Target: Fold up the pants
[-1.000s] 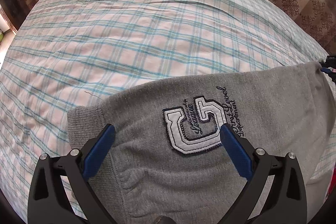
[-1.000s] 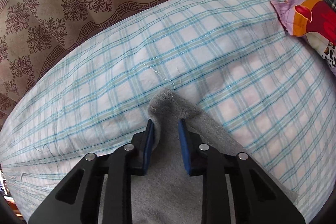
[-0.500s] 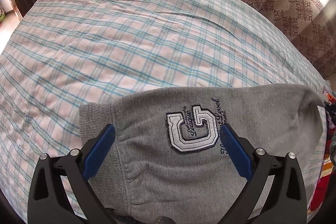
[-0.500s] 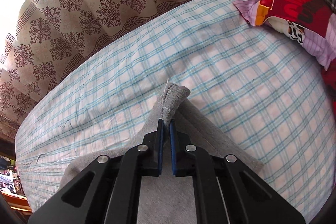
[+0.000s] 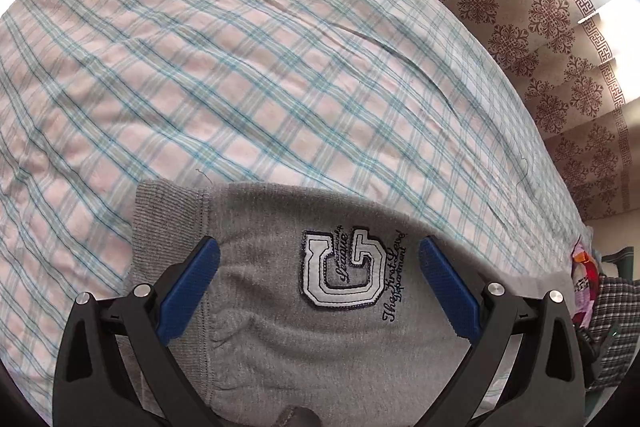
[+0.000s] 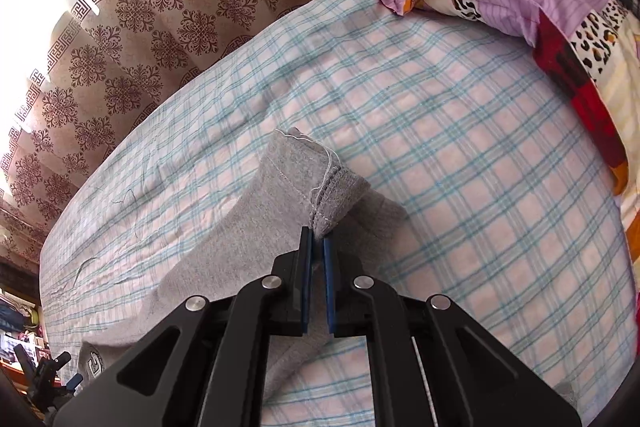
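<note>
Pants: your grey sweatpants [image 5: 272, 327] lay on the plaid bed sheet [image 5: 240, 87], "G" patch [image 5: 344, 275] facing up near the waistband.
Left claw [image 5: 320, 287]: you held it spread wide over the waistband end, pads clear of the cloth.
Right claw [image 6: 317, 247]: you had it clamped tight on the leg hem [image 6: 320, 183], the cloth lifted off the sheet.
Surroundings: patterned curtain [image 6: 168, 7] behind the bed; patchwork pillow [image 6: 560, 15] at the far corner.

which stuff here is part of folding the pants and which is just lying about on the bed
Part of the job:
- grey knit sweatpants with a stitched letter patch
- right tongs, shut on the trouser hem
- left tongs, open over the waistband end

Just lying about:
- red, purple and leopard-print patchwork pillow
- brown patterned curtain
- blue and pink checked bedsheet, the work surface
</note>
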